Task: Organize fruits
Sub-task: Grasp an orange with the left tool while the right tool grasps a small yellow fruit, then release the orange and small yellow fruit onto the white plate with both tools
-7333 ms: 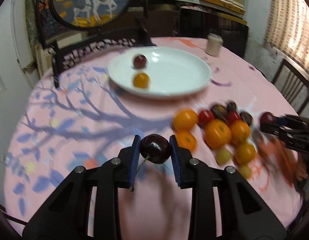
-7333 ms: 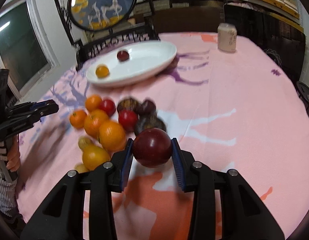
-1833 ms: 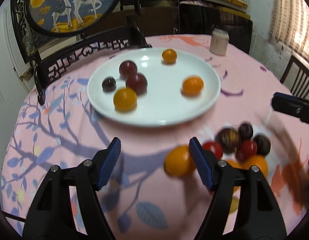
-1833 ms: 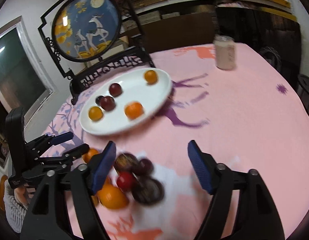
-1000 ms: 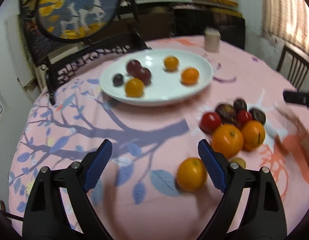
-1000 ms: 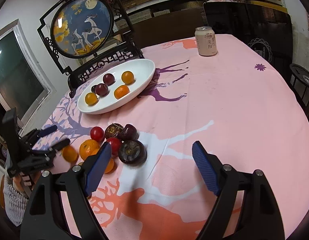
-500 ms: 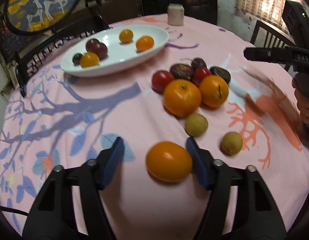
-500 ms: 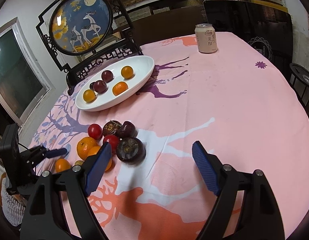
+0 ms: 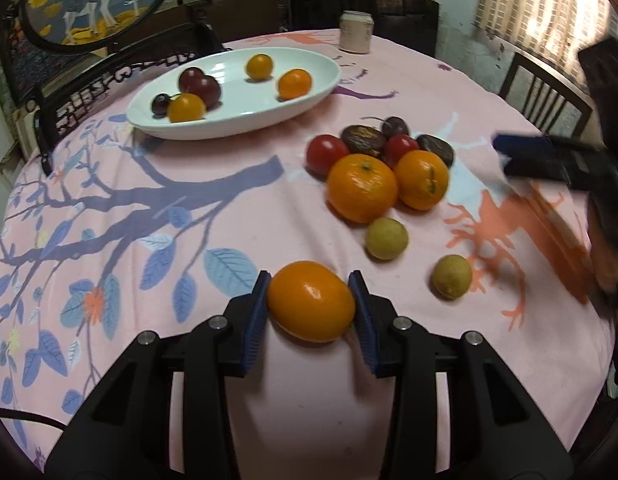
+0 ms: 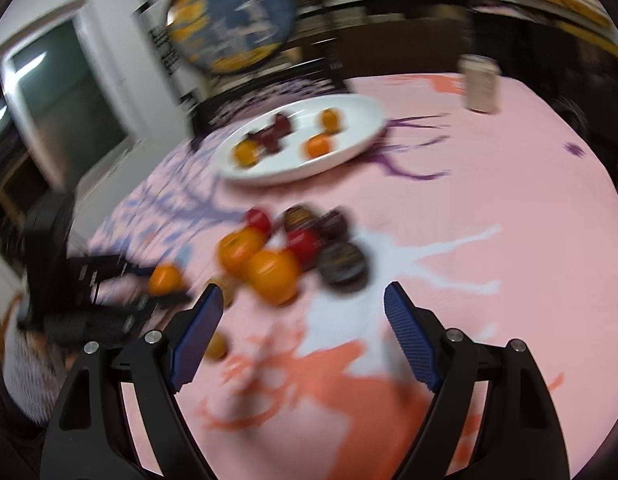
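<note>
- The left hand-held gripper (image 9: 312,307) now clamps an orange (image 9: 311,301) between its blue pads, low in the centre of the left wrist view; half a second ago the pads stood clear of it on both sides.
- The orange sits just above the pink worktop (image 9: 237,216).
- The fruit pile (image 9: 379,168) lies as before at centre right: two big oranges, red and dark fruit behind them, and two small yellow-green fruits (image 9: 387,238) nearer the camera.
- The white plate (image 9: 309,92), upper centre, holds the same six fruits as a moment ago.
- The right hand-held gripper (image 10: 301,336) is spread wide with nothing between its pads, as it was earlier.
- Its view has gone blurred, unlike the sharp frame before, and the pile now sits closer, just beyond its fingertips.
- A drink can (image 9: 356,32) stands at the far edge, upper centre.
</note>
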A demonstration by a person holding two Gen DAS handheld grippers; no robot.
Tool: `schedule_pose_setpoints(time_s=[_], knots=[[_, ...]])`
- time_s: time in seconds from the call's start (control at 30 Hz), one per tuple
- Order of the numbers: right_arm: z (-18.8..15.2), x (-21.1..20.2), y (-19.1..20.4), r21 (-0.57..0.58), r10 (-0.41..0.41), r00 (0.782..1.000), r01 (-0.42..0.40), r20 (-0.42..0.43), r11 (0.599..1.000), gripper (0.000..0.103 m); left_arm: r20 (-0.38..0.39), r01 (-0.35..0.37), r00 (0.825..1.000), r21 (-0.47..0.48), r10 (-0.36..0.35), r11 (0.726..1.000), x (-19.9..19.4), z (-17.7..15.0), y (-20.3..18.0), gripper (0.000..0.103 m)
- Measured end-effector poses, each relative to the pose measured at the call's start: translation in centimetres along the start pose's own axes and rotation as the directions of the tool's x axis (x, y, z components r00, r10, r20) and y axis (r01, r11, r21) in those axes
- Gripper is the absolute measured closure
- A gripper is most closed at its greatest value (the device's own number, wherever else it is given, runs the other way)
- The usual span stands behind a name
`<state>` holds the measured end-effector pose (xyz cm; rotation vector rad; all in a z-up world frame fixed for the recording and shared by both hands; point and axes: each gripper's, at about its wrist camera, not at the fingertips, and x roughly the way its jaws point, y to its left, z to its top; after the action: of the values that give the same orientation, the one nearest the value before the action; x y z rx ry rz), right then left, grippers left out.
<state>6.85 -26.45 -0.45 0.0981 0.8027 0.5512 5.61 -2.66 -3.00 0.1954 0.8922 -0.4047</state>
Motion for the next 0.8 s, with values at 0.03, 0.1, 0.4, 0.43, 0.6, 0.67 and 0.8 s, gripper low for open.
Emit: schedule_pose_setpoints(time_s=[0.03,0.1,0.4,0.43,0.6,0.67,0.8], knots=[[-0.3,0.3,1.0,-0.034,-0.001,1.0,0.0,-0.009,0.999,0.02,-0.002,0.001,1.0,-0.001,-0.001,1.0,0.0,0.0,0.0,0.063],[-0.8,0.9,2.8,-0.104,0.002,1.0,-0.005,-0.028,0.995,0.021,-0.006,-0.009,1.0,0.009,0.009,1.0,0.1,-0.1,-0.2,0.063],[-1.9,3.5,5.6,-0.193,0.013,0.991,-0.039,-0.134,0.98,0.056,-0.006,-0.017,1.0,0.018,0.017,1.0,0.2,0.1,-0.2,0.062],[-1.9,3.8,5.7,-0.192,0.013,0.99,-0.04,-0.142,0.98,0.057,-0.005,-0.022,1.0,0.023,0.022,0.999,0.2,0.1,-0.3,0.062],[-2.2,4.5,6.4,-0.214,0.001,0.986,-0.038,-0.167,0.976,0.061,-0.001,-0.041,0.999,0.038,0.042,0.998,0.2,0.1,-0.7,0.062],[-2.3,4.5,6.6,-0.224,-0.002,0.986,-0.035,-0.165,0.974,0.066,0.001,-0.049,0.999,0.041,0.049,0.998,0.2,0.1,-0.8,0.063],[-2.4,4.5,7.2,-0.252,-0.005,0.988,-0.035,-0.157,0.967,0.078,0.012,-0.083,0.997,0.056,0.082,0.995,0.2,0.1,-1.3,0.063]])
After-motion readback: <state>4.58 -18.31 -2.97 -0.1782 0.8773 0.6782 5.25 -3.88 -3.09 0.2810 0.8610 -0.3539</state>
